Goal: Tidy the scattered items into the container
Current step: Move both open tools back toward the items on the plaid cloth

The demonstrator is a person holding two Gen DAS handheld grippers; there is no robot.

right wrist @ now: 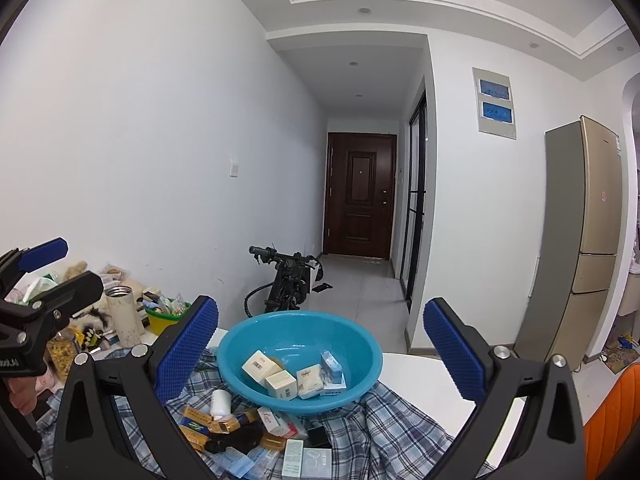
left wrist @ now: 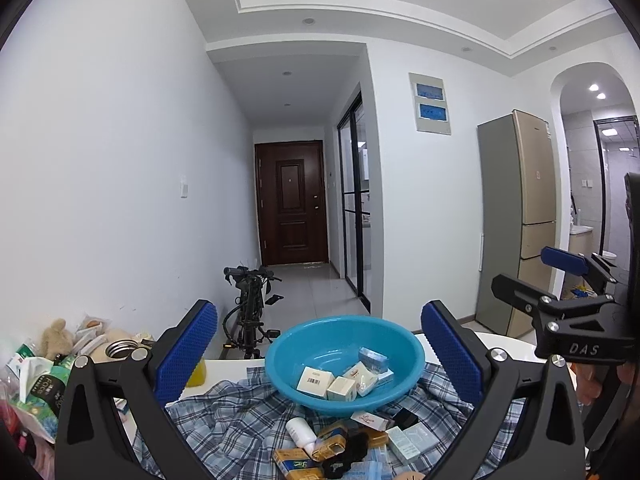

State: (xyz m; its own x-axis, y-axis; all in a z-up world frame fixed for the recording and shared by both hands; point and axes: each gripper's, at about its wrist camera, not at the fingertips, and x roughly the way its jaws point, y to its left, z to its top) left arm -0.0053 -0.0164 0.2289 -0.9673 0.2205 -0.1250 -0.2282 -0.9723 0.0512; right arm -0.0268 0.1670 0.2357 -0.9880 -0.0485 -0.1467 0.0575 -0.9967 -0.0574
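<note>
Several small boxes already lie in the blue basin (left wrist: 345,364), about five by my count, so the tidying looks partly done; a comparable pile is left on the checked cloth (left wrist: 224,420) in front of it.

At the far left of the table, outside the job as far as I can judge, stand a tissue pack (left wrist: 38,390), a soft toy (left wrist: 54,338) and an open steel flask (right wrist: 124,314).

The left gripper (left wrist: 320,354) hangs above the near pile with its blue pads (left wrist: 188,354) spread wide and nothing between them.

In the pile, a white bottle (left wrist: 302,432) lies on its side at the left, touching gold-and-blue packets (left wrist: 296,460). Right of it are a black hair tie (left wrist: 354,446), a white box with red script (left wrist: 370,420) that I cannot read, a small black box (left wrist: 406,418) and pale green boxes (left wrist: 408,442) nearest the right edge.

The basin sits on the cloth just beyond the pile. One box in it shows a barcode (left wrist: 314,380); a blue-and-white box (right wrist: 334,392) carries dark capitals, too small to read with confidence.

The right gripper (right wrist: 322,346) is likewise released, pads apart and empty, held over the same pile. Its black body, seen from the left wrist view, bears the letters "DAS" (left wrist: 584,349). The other gripper's side carries print cut off at the frame edge.
</note>
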